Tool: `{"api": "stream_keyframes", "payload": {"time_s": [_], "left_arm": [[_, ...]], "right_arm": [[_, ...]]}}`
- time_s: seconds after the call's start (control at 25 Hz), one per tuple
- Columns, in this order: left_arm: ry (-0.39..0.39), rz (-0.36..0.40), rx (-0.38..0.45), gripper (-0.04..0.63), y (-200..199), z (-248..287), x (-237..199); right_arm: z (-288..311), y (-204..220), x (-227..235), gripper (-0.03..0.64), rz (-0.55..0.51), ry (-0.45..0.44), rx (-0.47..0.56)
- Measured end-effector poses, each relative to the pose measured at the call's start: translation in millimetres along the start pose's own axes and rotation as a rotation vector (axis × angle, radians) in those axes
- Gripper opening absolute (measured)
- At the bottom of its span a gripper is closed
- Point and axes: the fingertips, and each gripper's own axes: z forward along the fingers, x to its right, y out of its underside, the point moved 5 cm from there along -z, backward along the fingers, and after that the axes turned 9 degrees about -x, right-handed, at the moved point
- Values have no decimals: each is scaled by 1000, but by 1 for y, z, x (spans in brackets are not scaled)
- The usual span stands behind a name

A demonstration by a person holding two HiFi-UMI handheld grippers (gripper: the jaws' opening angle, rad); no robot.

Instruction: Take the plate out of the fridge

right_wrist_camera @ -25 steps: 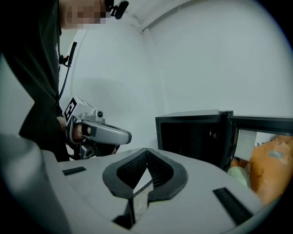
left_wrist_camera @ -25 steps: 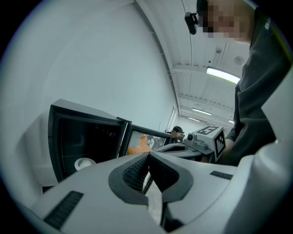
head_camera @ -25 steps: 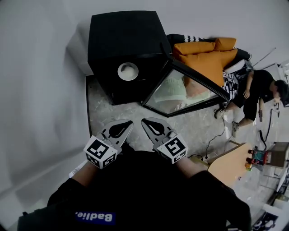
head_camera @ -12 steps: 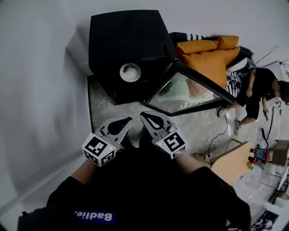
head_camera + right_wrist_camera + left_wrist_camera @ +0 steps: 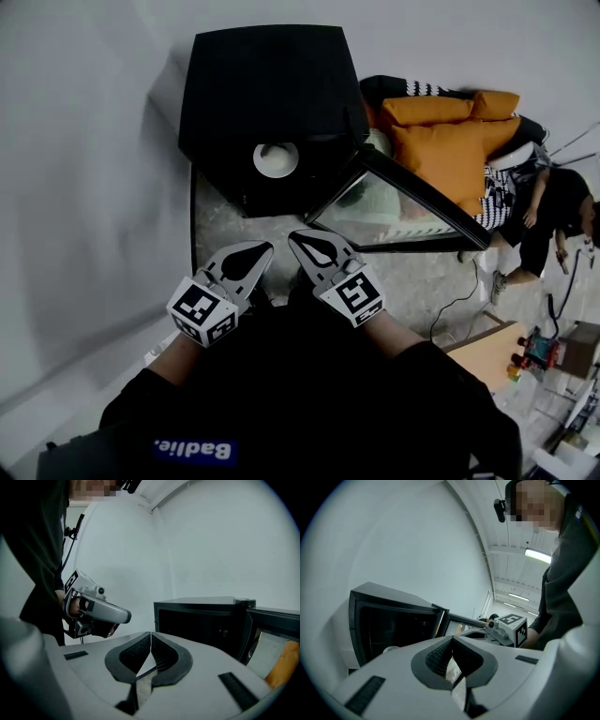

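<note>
A small black fridge (image 5: 262, 84) stands on the floor against the white wall, its glass door (image 5: 403, 211) swung open to the right. A white plate (image 5: 276, 159) lies inside, in its open front. My left gripper (image 5: 264, 248) and right gripper (image 5: 296, 238) hang side by side close to my body, a short way in front of the fridge and touching nothing. Both are shut, with nothing between the jaws. The fridge (image 5: 389, 620) shows beyond the left jaws and the fridge (image 5: 201, 620) beyond the right ones; the plate (image 5: 390, 649) is just a pale sliver in the left gripper view.
An orange-cushioned seat (image 5: 450, 131) stands right of the fridge. A person in black (image 5: 548, 211) sits on the floor at far right. A cable (image 5: 459, 291) runs across the speckled floor (image 5: 225, 234), and a wooden board (image 5: 487, 356) lies at lower right.
The view has shifted, so the fridge and plate sit a little lower and further right in the head view. Both grippers stay shut, close together, almost where they were.
</note>
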Motion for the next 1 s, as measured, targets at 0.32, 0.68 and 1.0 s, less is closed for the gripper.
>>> {"api": "stream_keyframes", "payload": {"time_s": [0.32,0.68,1.0], "left_arm": [[-76,-45,3,8,-7,29,4],[-92,-49,3,8,-11,30,-8],[-68,-24,-23,8,-6,14,-29]], "right_arm": [[0,9,32,11,-30,-82,-38],[18,9,43,11,-58,-94,-75],[49,15,31,12,-39,-83,-126]]}}
